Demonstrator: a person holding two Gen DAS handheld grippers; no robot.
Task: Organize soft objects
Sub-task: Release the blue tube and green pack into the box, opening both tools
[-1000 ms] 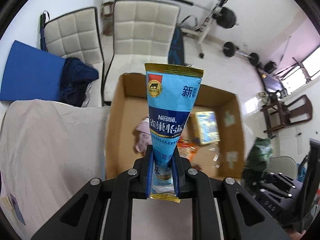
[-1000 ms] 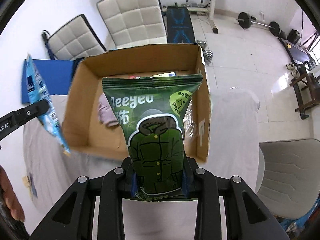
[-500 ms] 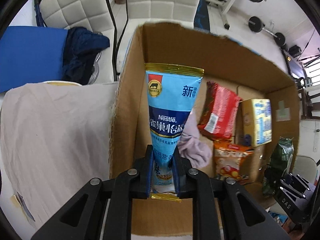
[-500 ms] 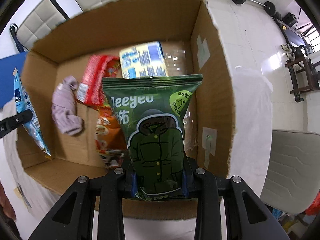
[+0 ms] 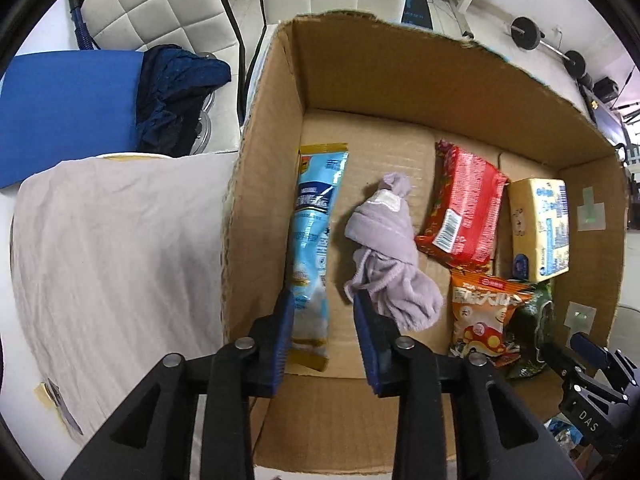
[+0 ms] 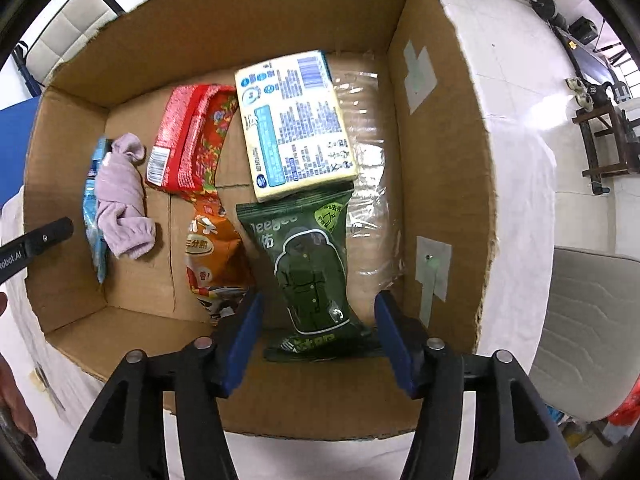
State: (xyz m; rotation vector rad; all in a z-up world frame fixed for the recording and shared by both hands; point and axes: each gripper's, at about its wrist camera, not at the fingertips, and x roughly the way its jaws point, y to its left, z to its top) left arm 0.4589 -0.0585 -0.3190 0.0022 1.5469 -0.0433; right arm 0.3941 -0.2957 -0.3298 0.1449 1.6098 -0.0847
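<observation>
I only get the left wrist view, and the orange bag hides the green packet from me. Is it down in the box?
Observer: Yes. The green packet lies flat on the floor of the box, between the right tongs, whose jaws are opening.
Operator: What is its far end against?
Observer: It meets the near edge of the yellow pack.
Operator: Anything between it and the wall?
Observer: Crumpled clear plastic lies there.

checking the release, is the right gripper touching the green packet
Apart. The right wrist view shows the opening right gripper with cardboard visible on both sides between its blue pads and the green packet.
</observation>
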